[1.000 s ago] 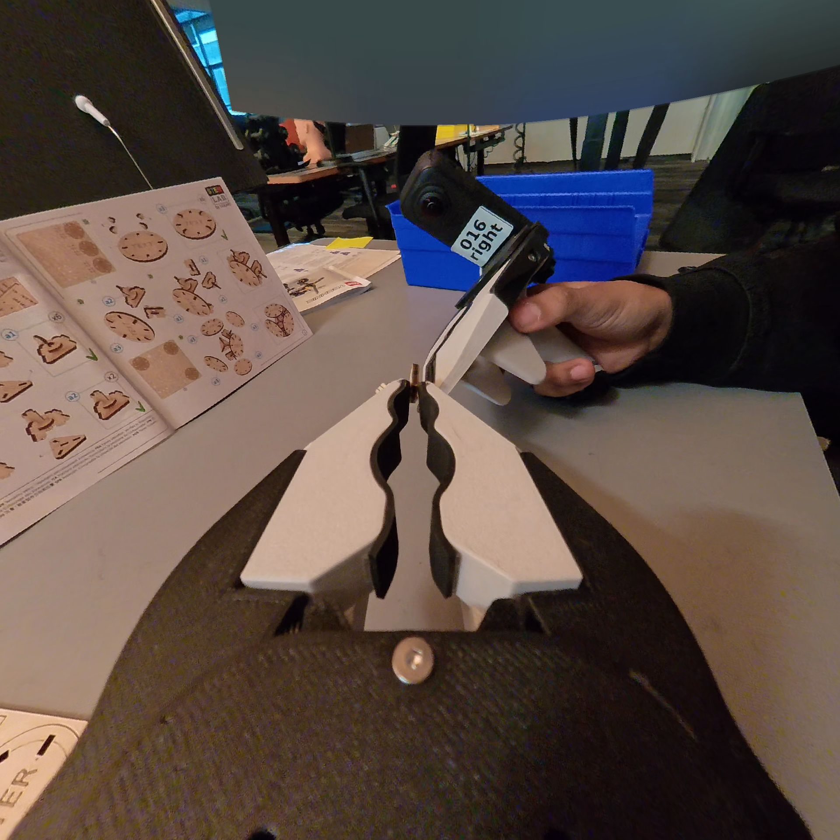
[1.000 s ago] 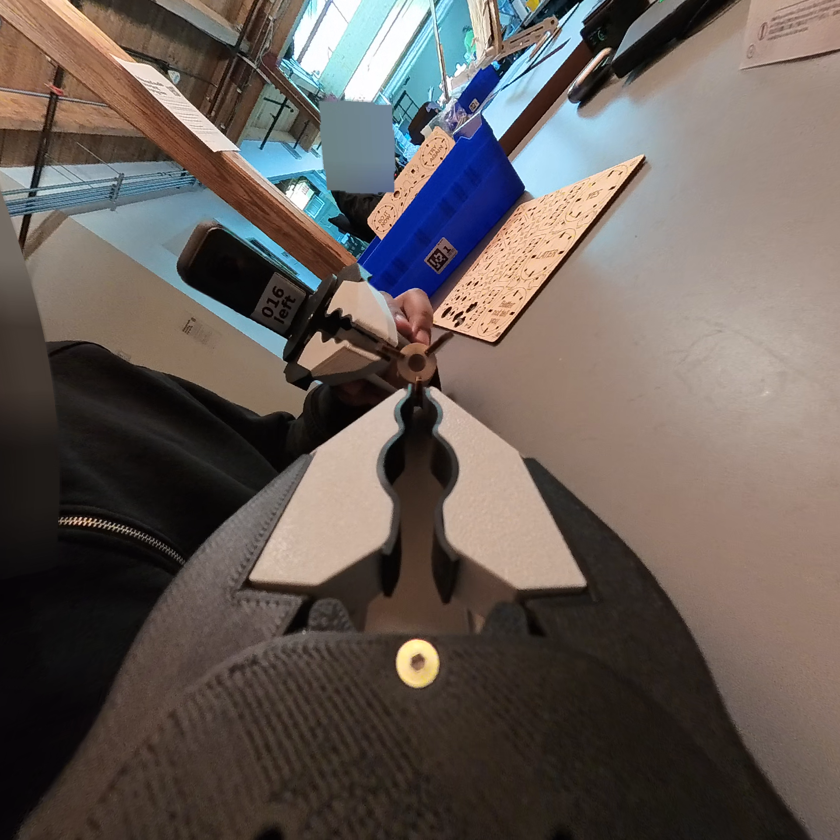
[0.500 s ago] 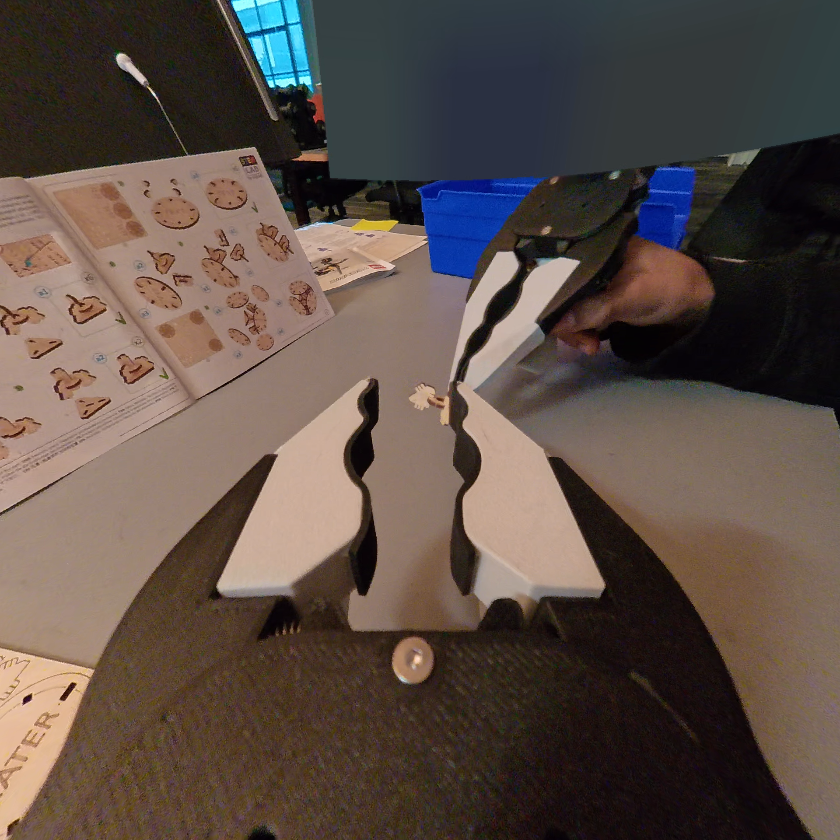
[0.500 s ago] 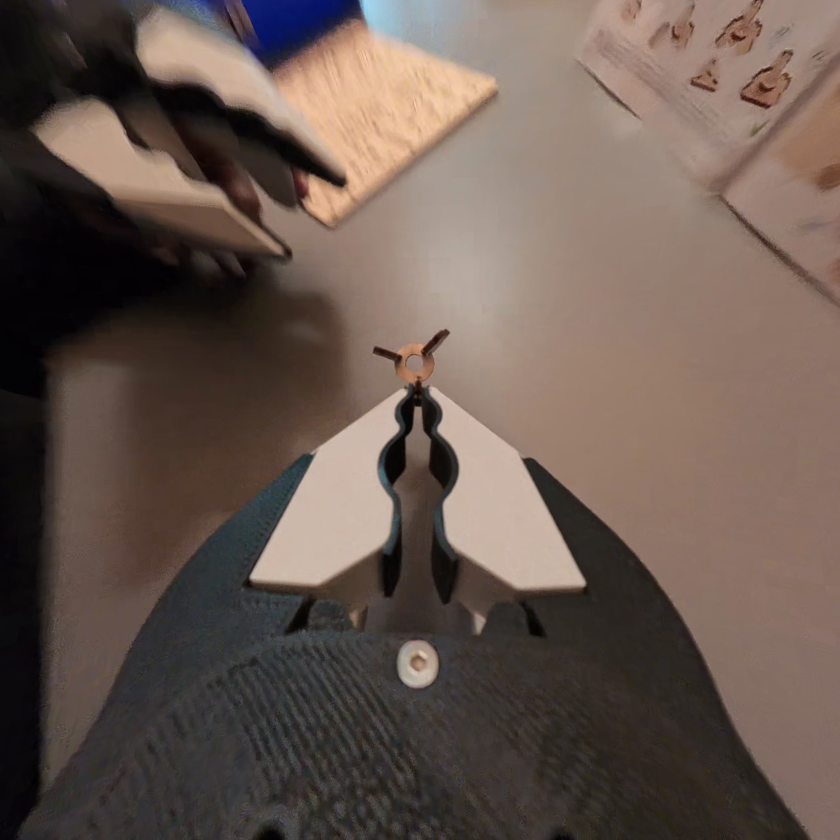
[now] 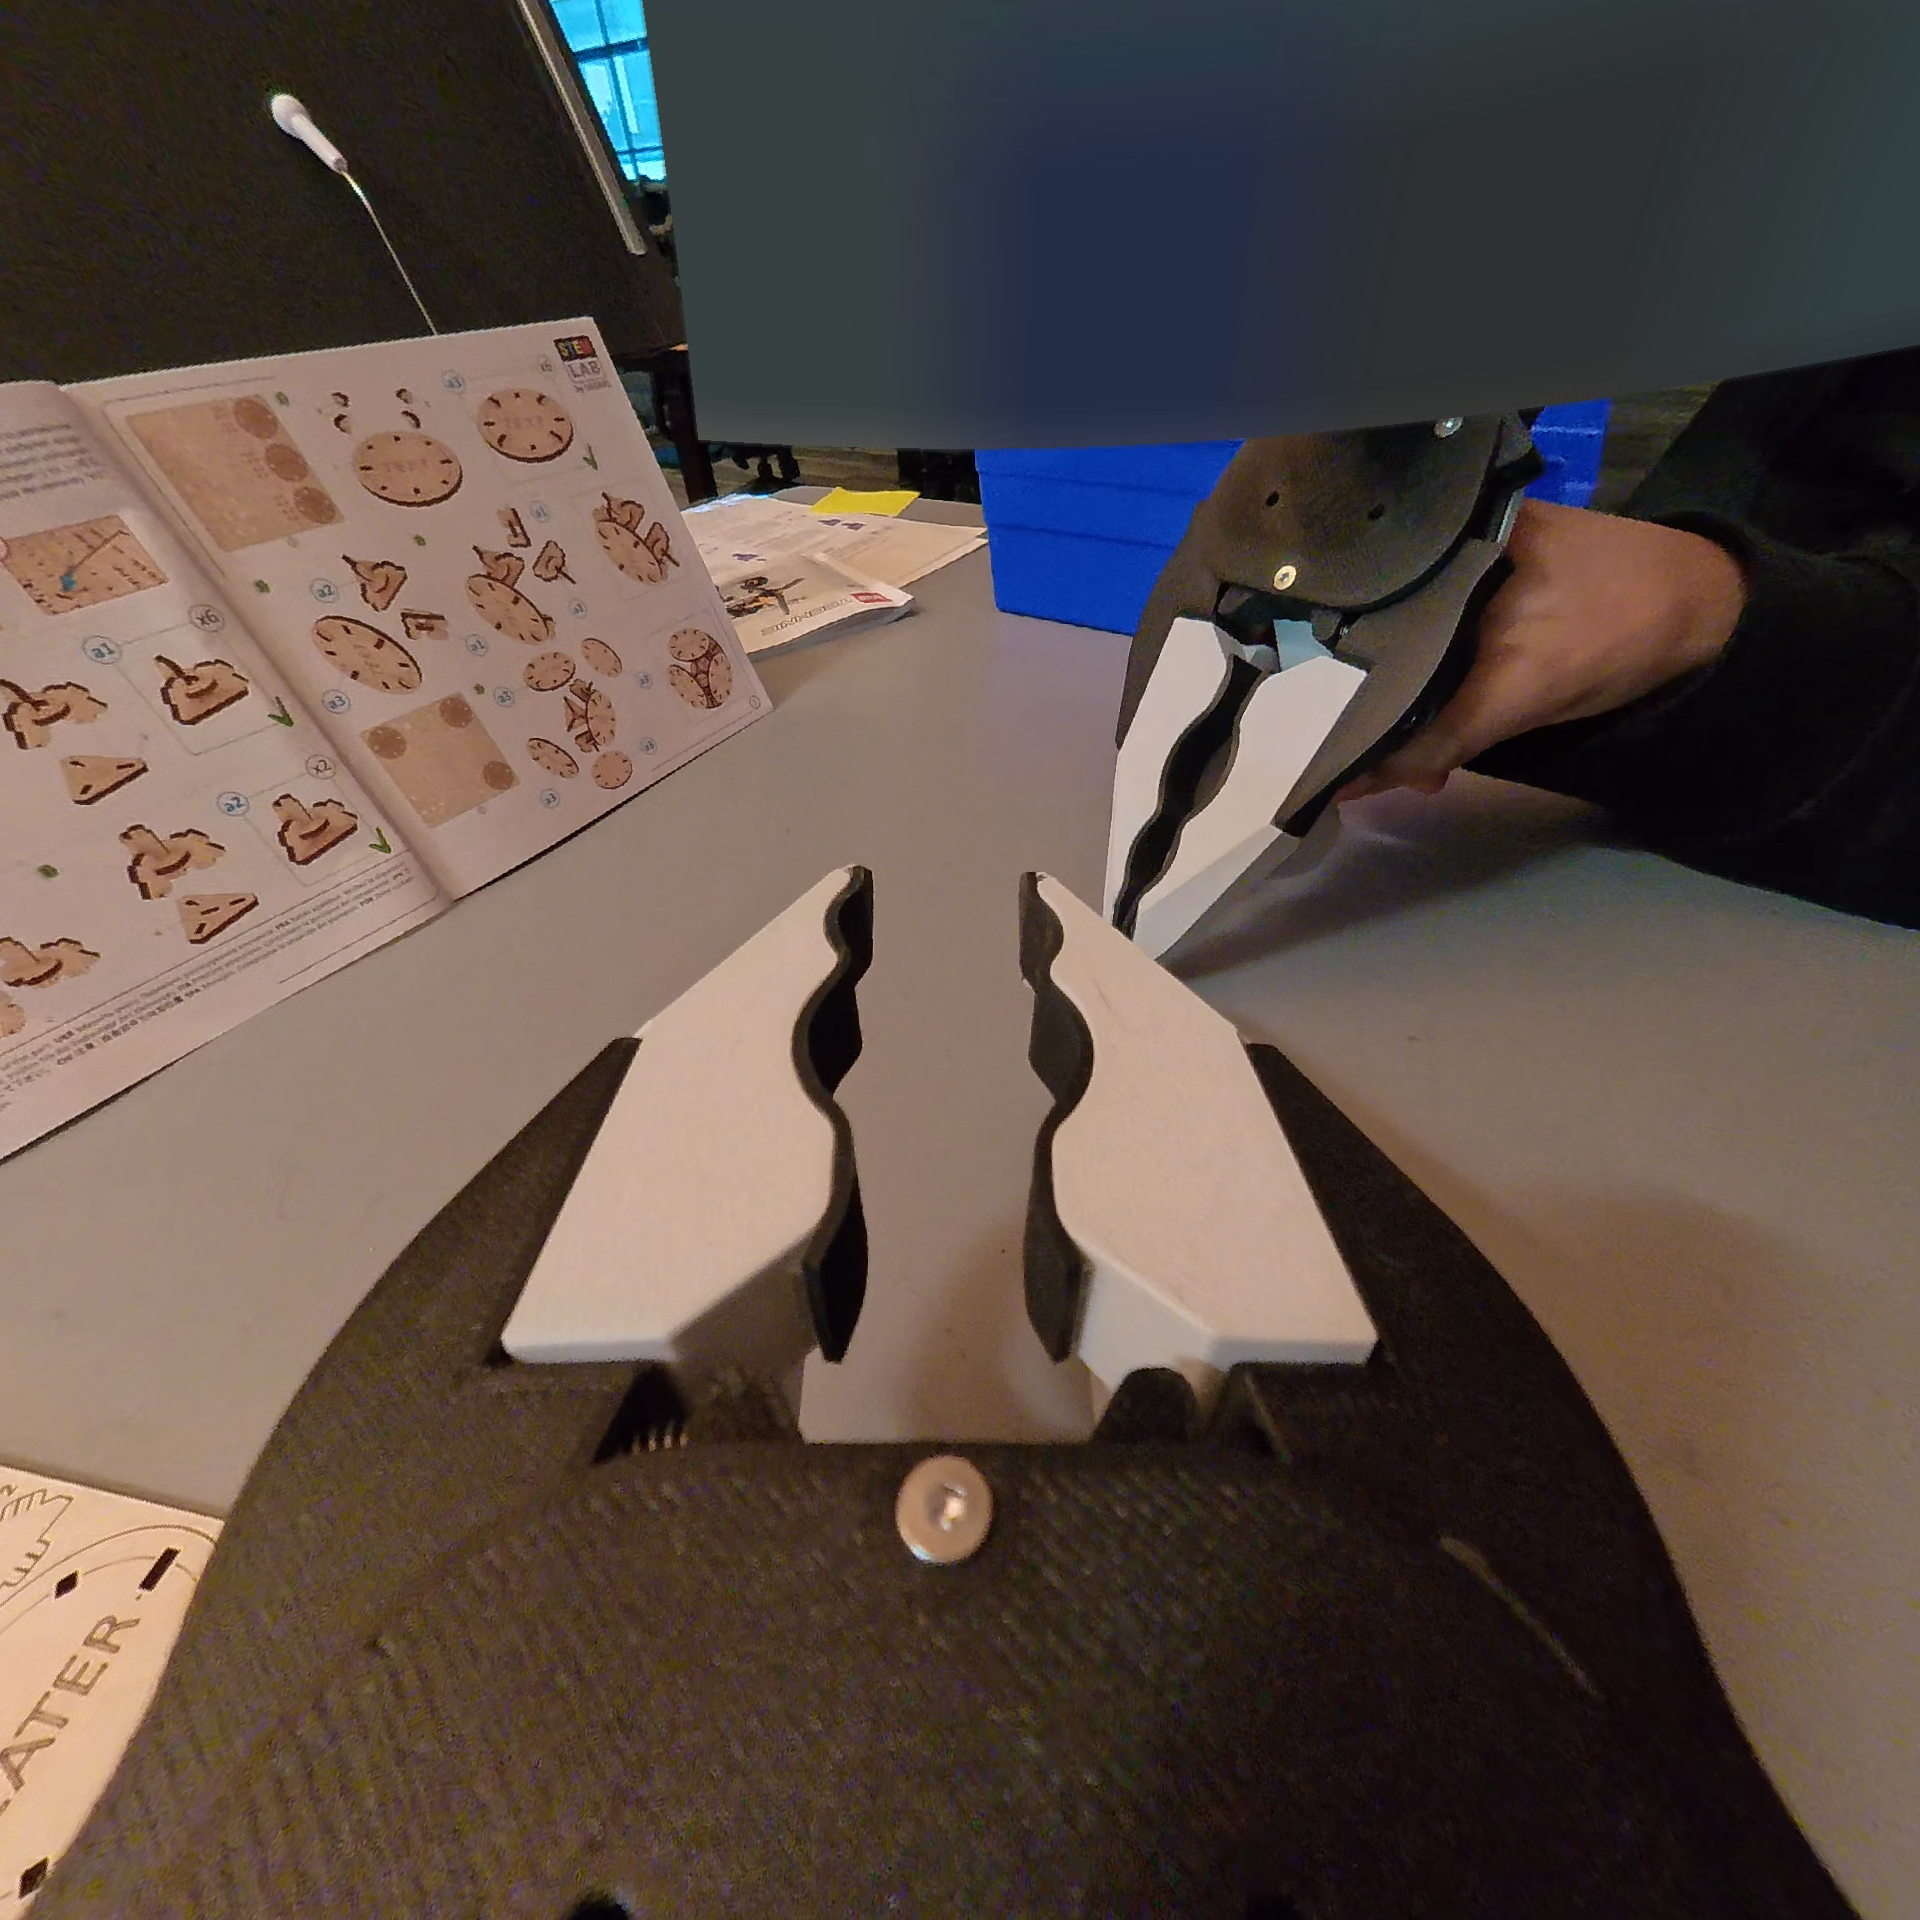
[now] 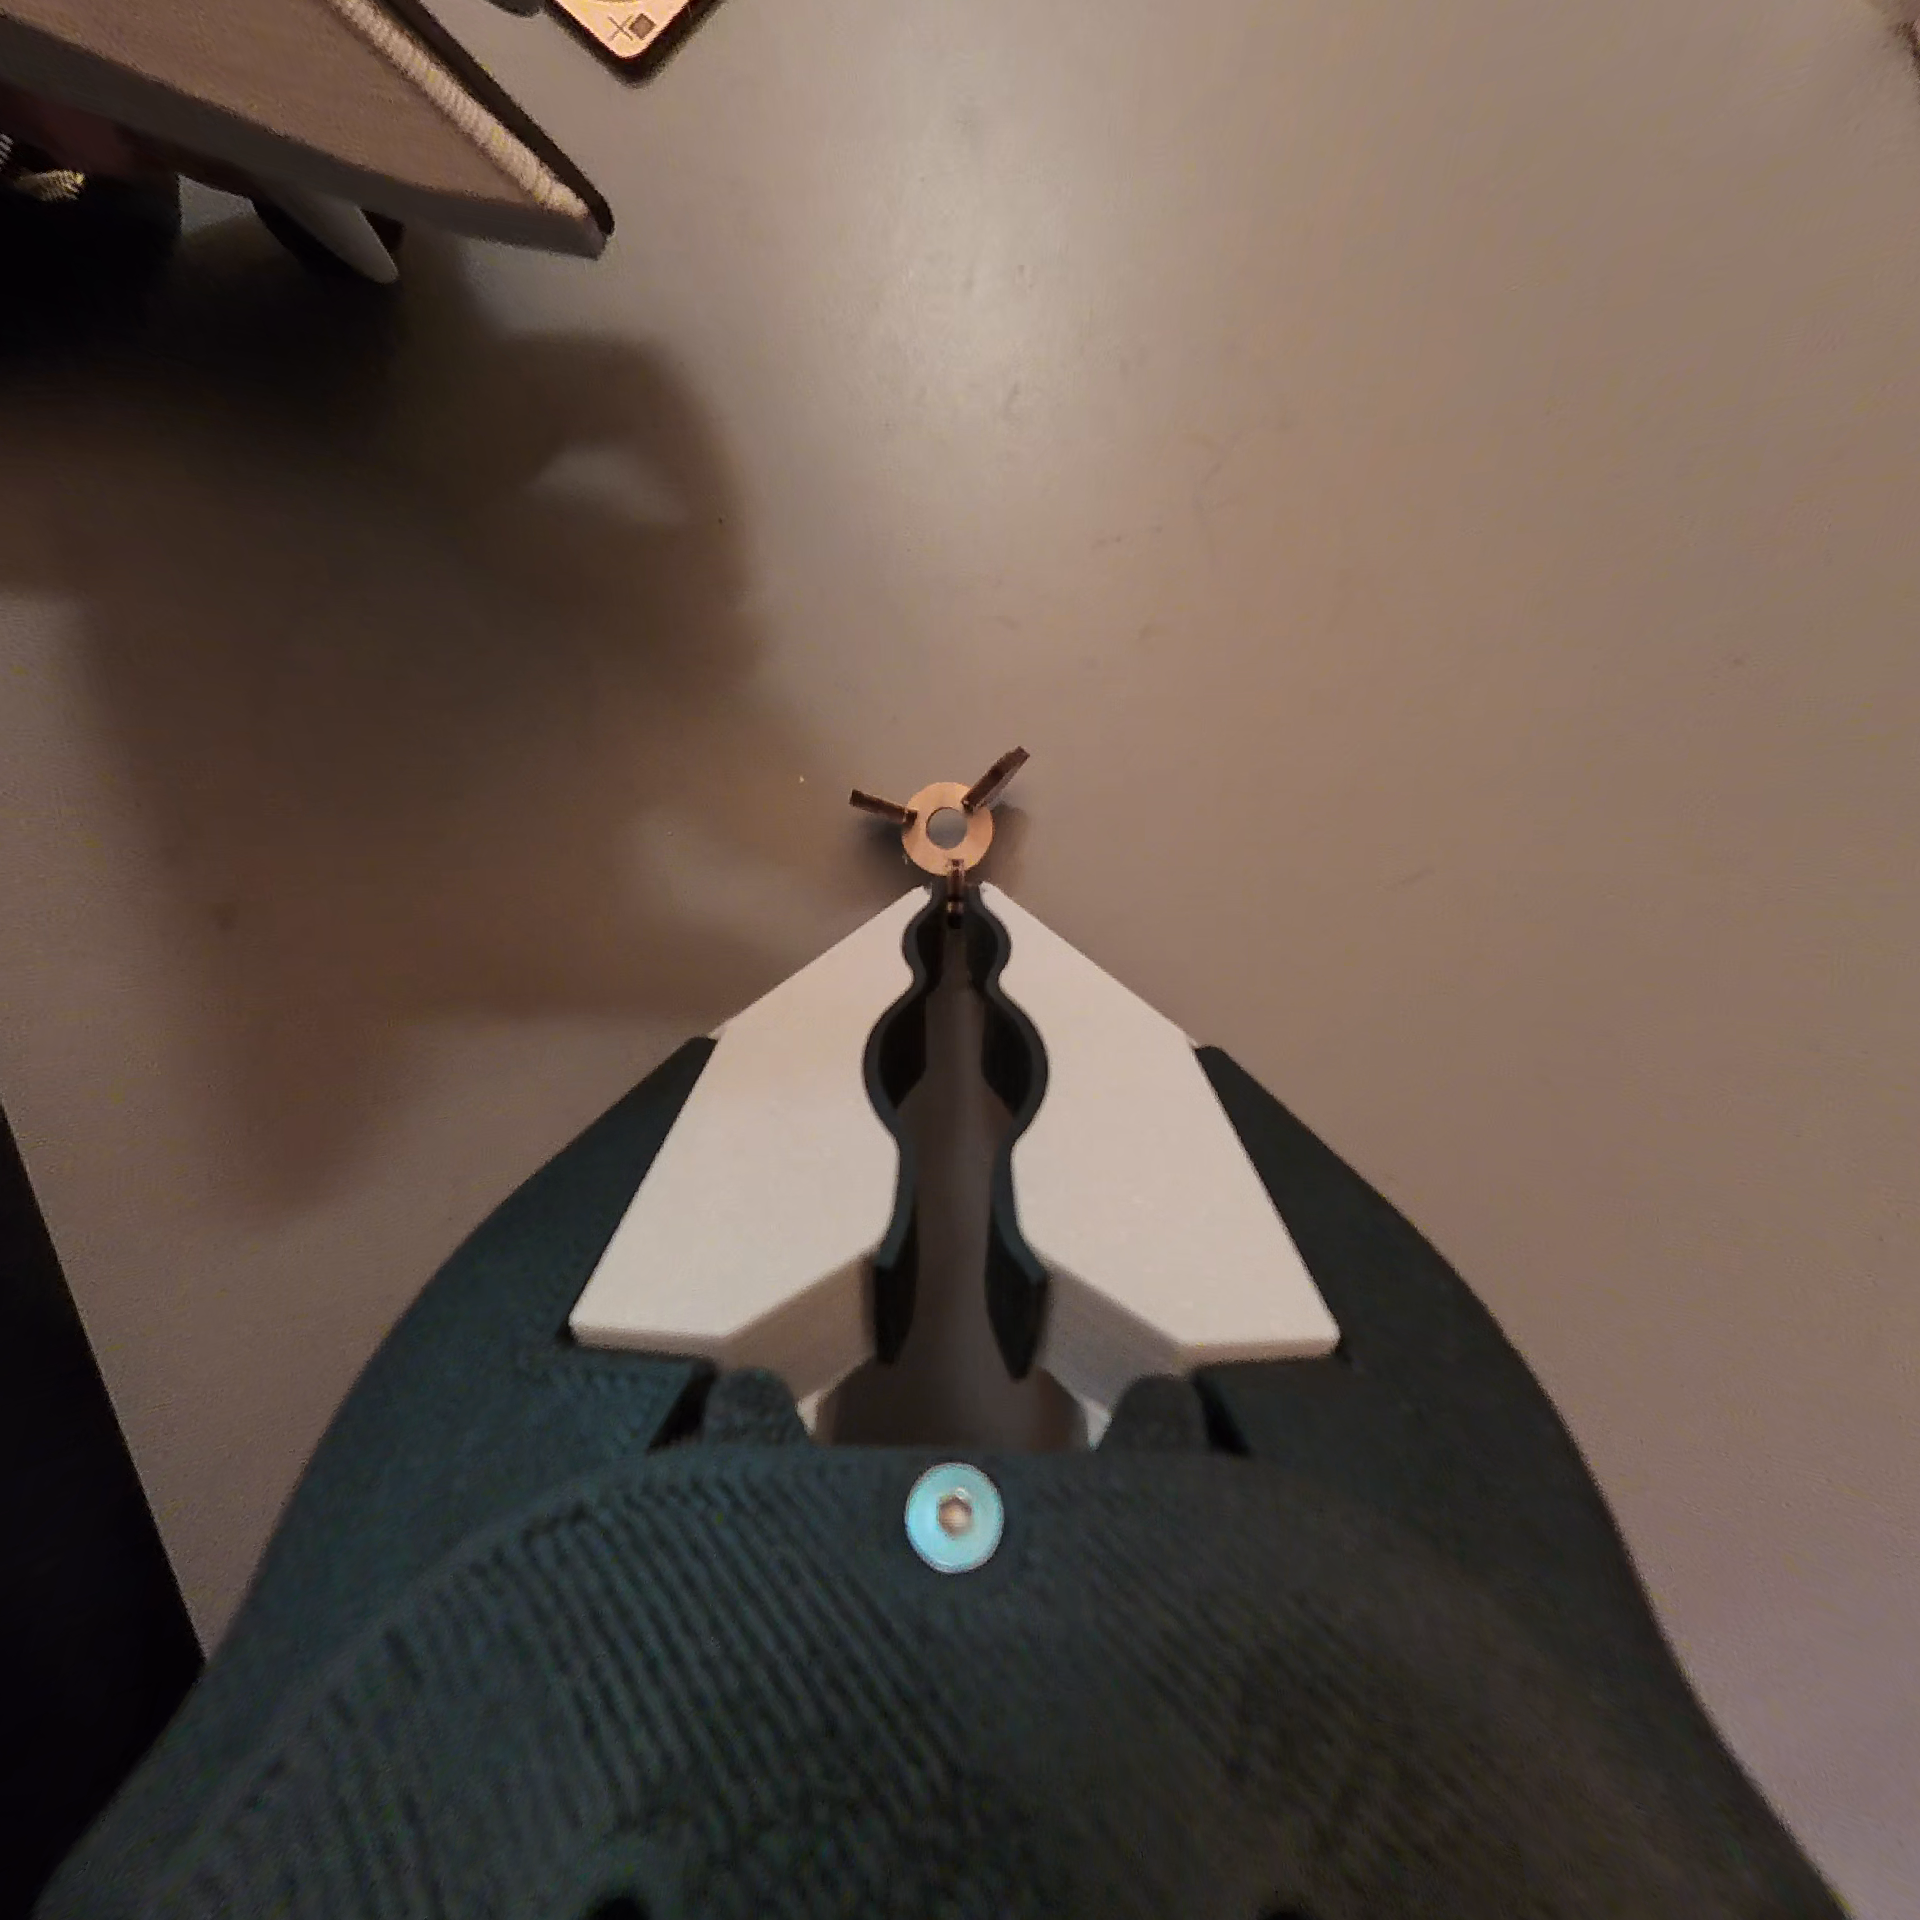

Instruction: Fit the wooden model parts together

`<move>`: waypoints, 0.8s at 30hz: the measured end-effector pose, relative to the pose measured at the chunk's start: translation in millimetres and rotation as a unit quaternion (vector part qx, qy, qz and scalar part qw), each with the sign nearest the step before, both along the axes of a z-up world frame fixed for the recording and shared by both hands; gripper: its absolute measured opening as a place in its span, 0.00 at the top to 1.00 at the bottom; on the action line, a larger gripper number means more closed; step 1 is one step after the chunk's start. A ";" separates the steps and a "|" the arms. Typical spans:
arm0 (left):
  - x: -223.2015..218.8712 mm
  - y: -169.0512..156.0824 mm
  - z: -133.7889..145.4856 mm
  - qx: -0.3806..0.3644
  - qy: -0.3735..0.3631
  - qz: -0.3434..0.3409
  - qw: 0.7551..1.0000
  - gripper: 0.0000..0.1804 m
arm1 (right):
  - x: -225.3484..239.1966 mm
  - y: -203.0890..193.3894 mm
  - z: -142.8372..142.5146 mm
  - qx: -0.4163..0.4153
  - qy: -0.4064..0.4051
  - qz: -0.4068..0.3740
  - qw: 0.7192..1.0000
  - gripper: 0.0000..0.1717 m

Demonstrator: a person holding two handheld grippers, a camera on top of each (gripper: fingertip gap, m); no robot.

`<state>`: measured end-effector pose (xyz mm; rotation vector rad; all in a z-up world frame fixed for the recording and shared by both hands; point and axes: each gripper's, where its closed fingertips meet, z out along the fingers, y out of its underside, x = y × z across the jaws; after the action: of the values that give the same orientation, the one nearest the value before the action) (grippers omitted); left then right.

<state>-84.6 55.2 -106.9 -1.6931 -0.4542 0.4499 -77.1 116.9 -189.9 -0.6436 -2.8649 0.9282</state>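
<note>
right claw (image 6: 951,896) pinches a wooden hub (image 6: 947,828) by one spoke
hub juts straight ahead of its tips; left claw (image 5: 943,883) gapes empty beside it

Instruction booklet (image 5: 312,665) cropped at left edge

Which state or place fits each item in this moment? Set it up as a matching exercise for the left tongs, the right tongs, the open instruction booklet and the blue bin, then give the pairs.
Items:
1. left tongs
2. right tongs
3. open instruction booklet
4. blue bin

States or places:
A. propped up at the left of the grey table, pages showing wooden parts
B. at the far edge of the table, behind the hand
C. open, only bare table between the fingers
D. shut on one prong of a small wooden ring with three prongs

Pairs: 1-C, 2-D, 3-A, 4-B
</note>
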 end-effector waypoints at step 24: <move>-8.3 -16.3 9.6 0.078 -0.059 0.023 0.995 0.86 | -55.4 11.7 67.1 -0.183 0.197 -0.031 0.963 0.69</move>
<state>-92.9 38.9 -97.3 -1.5659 -0.6017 0.3397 -132.5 128.6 -122.8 -0.4976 -2.3331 1.4105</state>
